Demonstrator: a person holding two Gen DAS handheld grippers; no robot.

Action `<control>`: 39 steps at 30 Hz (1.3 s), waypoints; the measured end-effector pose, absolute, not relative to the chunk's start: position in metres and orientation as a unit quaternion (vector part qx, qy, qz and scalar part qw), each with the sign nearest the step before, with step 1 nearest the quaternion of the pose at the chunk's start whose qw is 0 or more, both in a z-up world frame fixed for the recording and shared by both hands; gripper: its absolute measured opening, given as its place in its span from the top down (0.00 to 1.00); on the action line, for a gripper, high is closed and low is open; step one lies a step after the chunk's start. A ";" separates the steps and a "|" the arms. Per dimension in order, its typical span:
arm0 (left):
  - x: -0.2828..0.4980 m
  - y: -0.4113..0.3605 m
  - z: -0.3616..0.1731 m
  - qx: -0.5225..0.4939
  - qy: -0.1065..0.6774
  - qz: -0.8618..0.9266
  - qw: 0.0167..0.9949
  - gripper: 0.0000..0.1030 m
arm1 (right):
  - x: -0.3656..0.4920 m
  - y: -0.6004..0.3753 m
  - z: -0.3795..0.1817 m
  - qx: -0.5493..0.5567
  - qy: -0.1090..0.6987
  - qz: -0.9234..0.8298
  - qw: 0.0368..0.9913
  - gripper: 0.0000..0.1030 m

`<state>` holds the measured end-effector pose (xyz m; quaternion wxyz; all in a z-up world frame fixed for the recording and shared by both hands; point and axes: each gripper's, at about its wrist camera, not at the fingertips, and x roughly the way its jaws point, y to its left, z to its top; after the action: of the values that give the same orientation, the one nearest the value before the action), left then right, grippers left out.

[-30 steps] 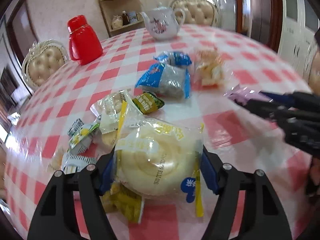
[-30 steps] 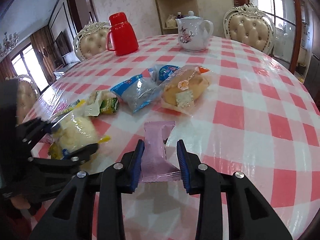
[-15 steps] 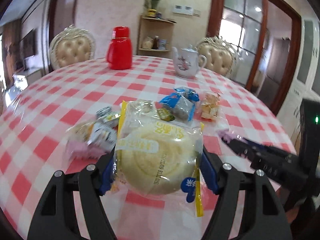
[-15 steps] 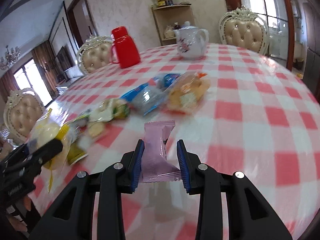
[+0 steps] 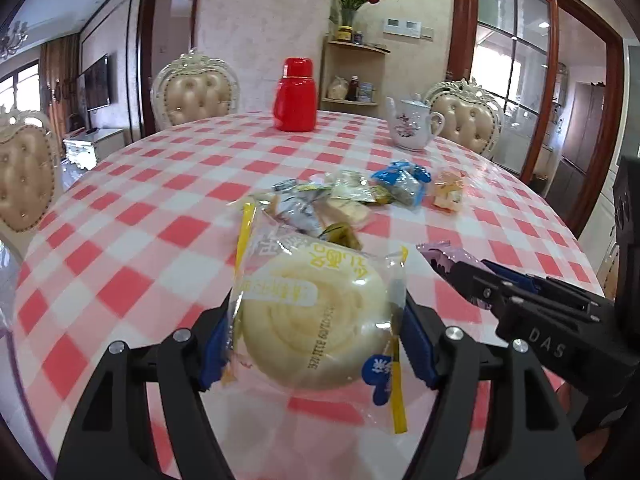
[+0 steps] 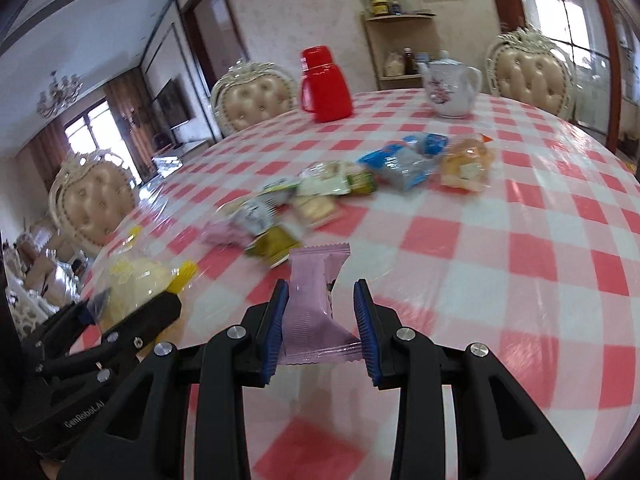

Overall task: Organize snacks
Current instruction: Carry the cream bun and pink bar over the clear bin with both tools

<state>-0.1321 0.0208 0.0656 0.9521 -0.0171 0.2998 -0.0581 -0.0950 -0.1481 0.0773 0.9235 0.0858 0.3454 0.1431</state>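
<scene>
A: Where were the snacks?

B: Left tongs (image 5: 316, 344) clamped the round bun (image 5: 316, 320); right tongs (image 6: 322, 324) clamped the pink wafer pack (image 6: 314, 300), its long axis toward twelve.

A: The pile?

B: The loose packets (image 6: 320, 196) lay on the bench (image 6: 520, 260) at twelve, above which both were held; neither hand looked nearer.

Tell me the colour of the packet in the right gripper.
Pale purple packet; clearest in the right wrist view.

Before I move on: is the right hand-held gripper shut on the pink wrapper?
Shut: the right hand-held gripper pads pinch the pink wrapper, held above the table.
</scene>
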 end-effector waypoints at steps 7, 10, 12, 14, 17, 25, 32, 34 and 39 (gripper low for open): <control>-0.174 0.072 0.078 -0.035 0.296 -0.036 0.954 0.30 | -0.125 -0.108 0.085 0.056 0.349 0.173 0.919 0.67; -0.191 0.094 0.084 -0.038 0.294 -0.025 0.955 0.30 | -0.137 -0.088 0.091 0.040 0.344 0.187 0.919 0.67; -0.200 0.106 0.086 -0.038 0.292 -0.017 0.955 0.30 | -0.145 -0.071 0.095 0.027 0.343 0.203 0.917 0.67; -0.208 0.121 0.086 -0.042 0.296 -0.009 0.954 0.30 | -0.151 -0.056 0.097 0.016 0.341 0.214 0.915 0.67; -0.222 0.145 0.086 -0.047 0.299 0.006 0.953 0.30 | -0.165 -0.028 0.100 -0.007 0.338 0.236 0.911 0.67; -0.253 0.204 0.090 -0.056 0.309 0.045 0.948 0.30 | -0.194 0.037 0.104 -0.053 0.333 0.292 0.895 0.67; -0.277 0.267 0.102 -0.055 0.307 0.115 0.943 0.30 | -0.226 0.109 0.101 -0.103 0.332 0.360 0.866 0.67; -0.283 0.283 0.104 -0.056 0.307 0.133 0.941 0.30 | -0.233 0.127 0.099 -0.116 0.333 0.376 0.857 0.67; -0.295 0.325 0.103 -0.062 0.316 0.179 0.930 0.30 | -0.256 0.179 0.094 -0.154 0.334 0.423 0.828 0.67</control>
<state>-0.2952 0.3255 0.1029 0.9297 -0.0615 0.3159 0.1791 -0.2560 0.1791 0.0943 0.8281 -0.1539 0.3339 0.4232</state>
